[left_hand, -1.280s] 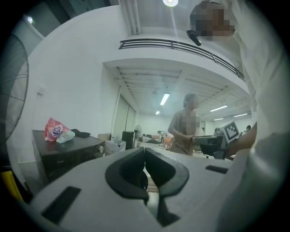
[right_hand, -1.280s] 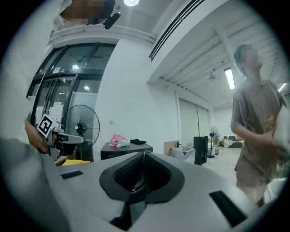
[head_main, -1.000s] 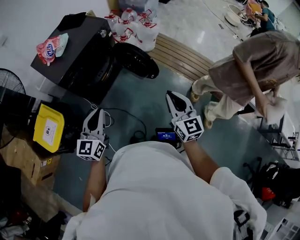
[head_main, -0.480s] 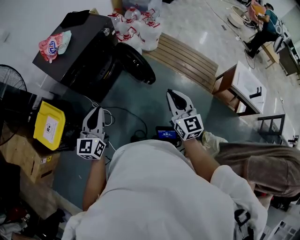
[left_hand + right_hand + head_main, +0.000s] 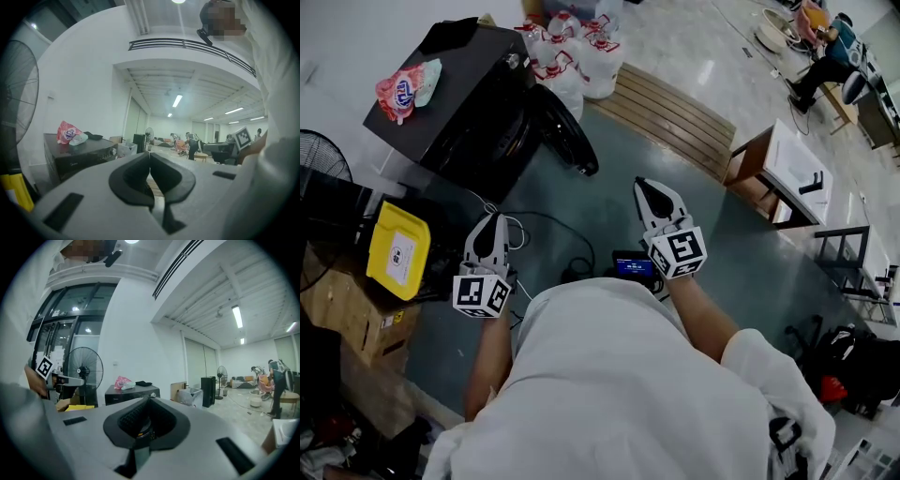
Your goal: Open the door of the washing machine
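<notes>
We held the left gripper (image 5: 493, 223) at lower left of the head view and the right gripper (image 5: 646, 187) near its centre, each with jaws pressed together on nothing. The black washing machine (image 5: 459, 98) stood well apart at upper left, its round door (image 5: 567, 131) swung out toward the middle.

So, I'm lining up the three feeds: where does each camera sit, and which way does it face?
Head view: on the person's head, looking steeply down at the floor; torso, forearms, left gripper and right gripper show.
Left gripper view: on the left gripper, facing level along its shut jaws, washing machine ahead-left; sleeve at right.
Right gripper view: on the right gripper, level along its shut jaws; shirt and left gripper at left.
Shared: both gripper views show the washing machine.
</notes>
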Motion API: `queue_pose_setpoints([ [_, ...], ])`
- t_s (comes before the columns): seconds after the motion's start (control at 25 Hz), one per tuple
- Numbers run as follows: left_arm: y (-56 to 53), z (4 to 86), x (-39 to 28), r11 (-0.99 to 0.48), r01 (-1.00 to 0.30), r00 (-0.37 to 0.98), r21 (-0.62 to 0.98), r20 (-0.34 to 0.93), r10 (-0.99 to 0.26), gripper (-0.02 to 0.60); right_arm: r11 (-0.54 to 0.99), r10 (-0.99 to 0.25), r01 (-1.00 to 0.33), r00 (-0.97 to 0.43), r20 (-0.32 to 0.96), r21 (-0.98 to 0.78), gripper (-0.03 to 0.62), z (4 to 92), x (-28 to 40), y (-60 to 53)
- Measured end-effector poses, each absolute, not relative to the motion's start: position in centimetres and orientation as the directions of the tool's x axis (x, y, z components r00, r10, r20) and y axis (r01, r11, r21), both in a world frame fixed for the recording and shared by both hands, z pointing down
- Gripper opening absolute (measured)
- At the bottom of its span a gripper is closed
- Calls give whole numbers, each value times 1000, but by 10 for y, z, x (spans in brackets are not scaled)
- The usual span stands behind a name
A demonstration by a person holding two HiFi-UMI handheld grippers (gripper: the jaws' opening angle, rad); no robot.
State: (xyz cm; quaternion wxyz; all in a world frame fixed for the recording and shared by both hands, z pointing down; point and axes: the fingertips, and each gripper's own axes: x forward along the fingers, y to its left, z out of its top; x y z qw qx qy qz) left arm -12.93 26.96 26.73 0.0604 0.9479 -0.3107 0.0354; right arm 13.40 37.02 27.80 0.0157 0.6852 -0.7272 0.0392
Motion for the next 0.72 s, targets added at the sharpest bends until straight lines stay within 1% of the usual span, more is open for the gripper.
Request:
queue_pose_setpoints([
  [0.72, 253, 275, -156, -790, -600, 800, 130, 94, -592, 11, 65, -993, -997, -67, 94, -29, 32, 281, 110, 354],
])
